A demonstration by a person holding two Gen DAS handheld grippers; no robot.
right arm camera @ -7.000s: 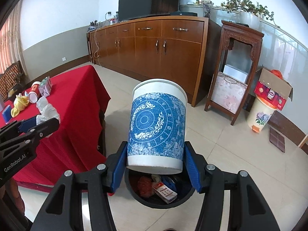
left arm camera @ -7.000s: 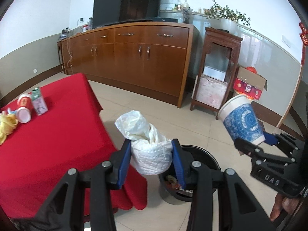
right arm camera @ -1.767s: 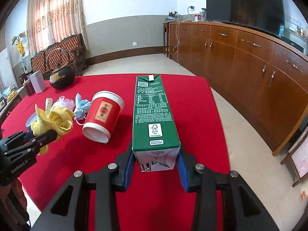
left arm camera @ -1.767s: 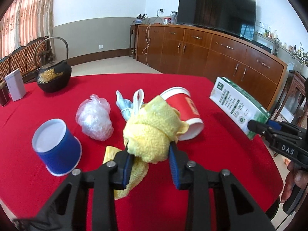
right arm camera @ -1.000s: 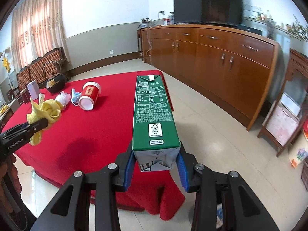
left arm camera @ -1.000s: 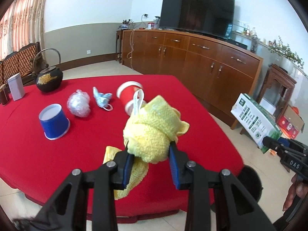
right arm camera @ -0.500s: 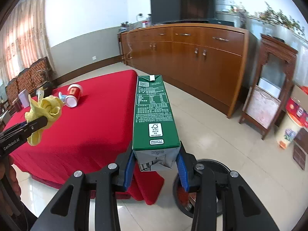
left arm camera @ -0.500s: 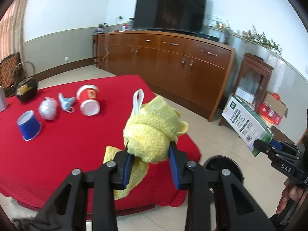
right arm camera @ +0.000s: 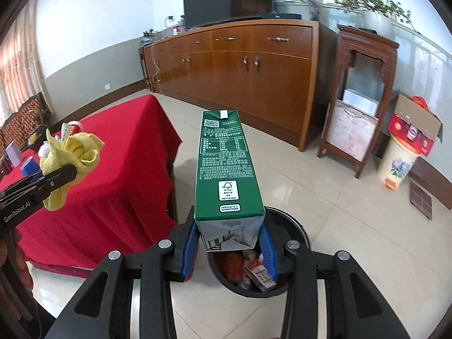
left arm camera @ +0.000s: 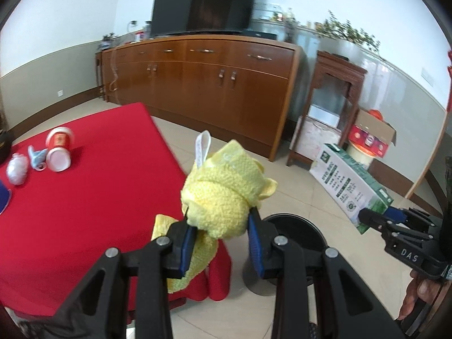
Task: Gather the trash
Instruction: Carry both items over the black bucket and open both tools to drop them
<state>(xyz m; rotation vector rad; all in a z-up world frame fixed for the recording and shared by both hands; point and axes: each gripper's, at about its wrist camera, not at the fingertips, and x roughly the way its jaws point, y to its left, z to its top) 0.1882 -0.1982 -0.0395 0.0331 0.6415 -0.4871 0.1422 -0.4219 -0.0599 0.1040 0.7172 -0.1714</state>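
Note:
My left gripper (left arm camera: pixel 221 233) is shut on a yellow knitted cloth (left arm camera: pixel 223 195) with a white loop tag, held over the corner of the red table (left arm camera: pixel 84 212). It also shows in the right wrist view (right arm camera: pixel 72 152). My right gripper (right arm camera: pixel 230 238) is shut on a green milk carton (right arm camera: pixel 226 169), held just above the black trash bin (right arm camera: pixel 293 282) on the floor. The bin holds several pieces of trash. In the left wrist view the carton (left arm camera: pixel 350 186) and the bin (left arm camera: pixel 299 237) show to the right.
A red paper cup (left arm camera: pixel 58 149), a blue mask (left arm camera: pixel 36 155) and a clear plastic wad (left arm camera: pixel 17 169) lie on the table. A long wooden sideboard (right arm camera: pixel 234 65) with a TV, a wooden stand (right arm camera: pixel 358 107), a floral bin (right arm camera: pixel 398 166) and a cardboard box (right arm camera: pixel 412 130) line the wall.
Both grippers have swung from over the table toward the floor bin, each holding its item. The carton is now right above the bin; the cloth is at the table corner.

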